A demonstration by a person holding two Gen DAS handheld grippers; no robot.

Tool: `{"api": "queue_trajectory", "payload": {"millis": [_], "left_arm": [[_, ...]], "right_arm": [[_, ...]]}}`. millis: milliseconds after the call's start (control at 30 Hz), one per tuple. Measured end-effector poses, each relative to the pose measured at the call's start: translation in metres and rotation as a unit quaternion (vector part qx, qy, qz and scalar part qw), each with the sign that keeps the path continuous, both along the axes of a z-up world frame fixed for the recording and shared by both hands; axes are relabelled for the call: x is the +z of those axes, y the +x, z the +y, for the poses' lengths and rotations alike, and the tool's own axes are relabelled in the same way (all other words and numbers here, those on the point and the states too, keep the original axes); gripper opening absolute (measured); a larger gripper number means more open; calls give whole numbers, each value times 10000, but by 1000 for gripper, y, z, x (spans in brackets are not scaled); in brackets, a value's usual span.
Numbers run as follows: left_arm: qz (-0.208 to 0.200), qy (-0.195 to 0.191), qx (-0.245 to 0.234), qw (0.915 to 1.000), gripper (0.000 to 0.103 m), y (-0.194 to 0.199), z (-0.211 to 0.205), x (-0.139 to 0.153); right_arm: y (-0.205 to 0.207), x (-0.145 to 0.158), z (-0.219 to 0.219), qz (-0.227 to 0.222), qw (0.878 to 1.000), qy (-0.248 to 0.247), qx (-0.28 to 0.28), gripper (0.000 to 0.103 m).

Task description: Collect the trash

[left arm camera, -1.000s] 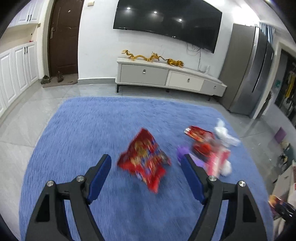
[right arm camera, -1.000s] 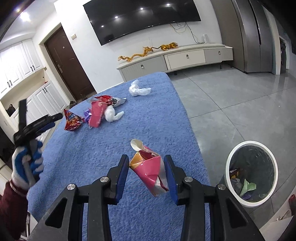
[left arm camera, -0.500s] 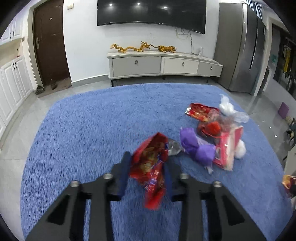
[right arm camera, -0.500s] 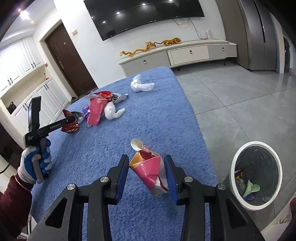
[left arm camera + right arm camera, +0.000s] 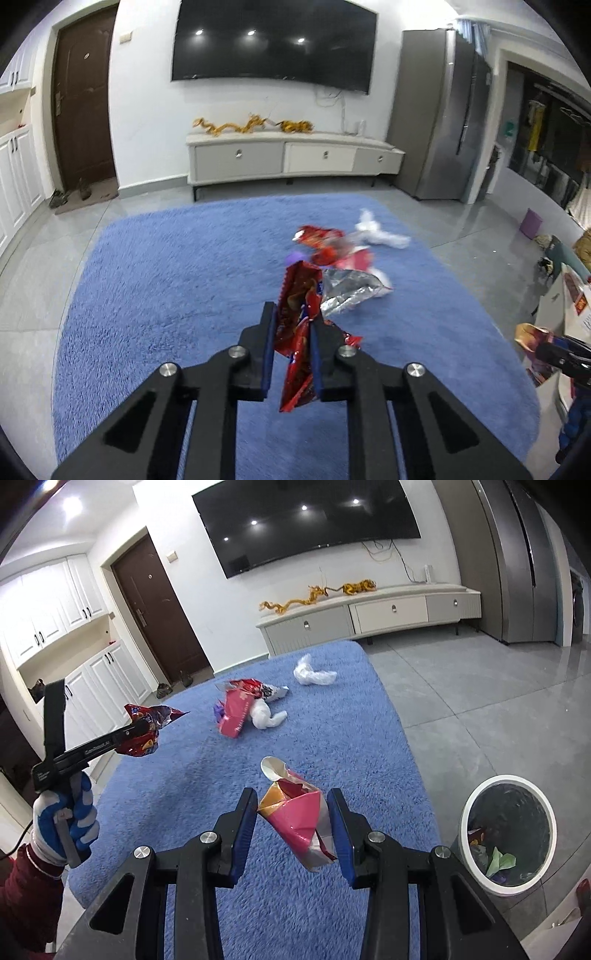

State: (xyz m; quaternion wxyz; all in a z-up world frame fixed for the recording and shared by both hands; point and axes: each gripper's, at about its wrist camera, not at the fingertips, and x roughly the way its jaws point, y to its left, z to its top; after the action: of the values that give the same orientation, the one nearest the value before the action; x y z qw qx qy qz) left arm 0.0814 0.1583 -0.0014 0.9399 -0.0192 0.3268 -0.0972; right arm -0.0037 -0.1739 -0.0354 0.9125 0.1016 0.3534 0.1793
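Both loaded and clear of the rug (image 5: 332,709): left gripper (image 5: 291,354) pinches a red wrapper (image 5: 297,332) at frame centre, right gripper (image 5: 291,827) clamps a pink carton (image 5: 299,819); carry each over the bin (image 5: 506,834), lower right, before releasing.

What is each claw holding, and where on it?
Left claw: red snack bag, pinched mid-body. Right claw: crumpled pink carton, gripped by its sides.
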Motion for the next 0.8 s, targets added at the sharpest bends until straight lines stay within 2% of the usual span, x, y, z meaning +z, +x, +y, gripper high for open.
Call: {"api": "queue_trajectory", "payload": {"millis": [200,300,467,633,800], "left_arm": [[-278,-84,-546,9981,15,-23,-46,32],[-299,-200,-813,9960,15,-26,-73,42],[-207,-229,-1404,9896,15,-22,-140,51],[-78,11,-2033,9791,15,-12,-227,48],[211,210,-2541,9667,15,8,-322,21]], "right_arm": [[-19,17,-23,-251,9993,19,-271,37],[-26,22,-42,-357,9981,45,-491,37],[-34,24,-91,-464,9940,133,-984,37],[-33,13,-146,-368,9867,226,-1565,37],[-26,-8,-201,-98,9759,326,-2155,37]]}}
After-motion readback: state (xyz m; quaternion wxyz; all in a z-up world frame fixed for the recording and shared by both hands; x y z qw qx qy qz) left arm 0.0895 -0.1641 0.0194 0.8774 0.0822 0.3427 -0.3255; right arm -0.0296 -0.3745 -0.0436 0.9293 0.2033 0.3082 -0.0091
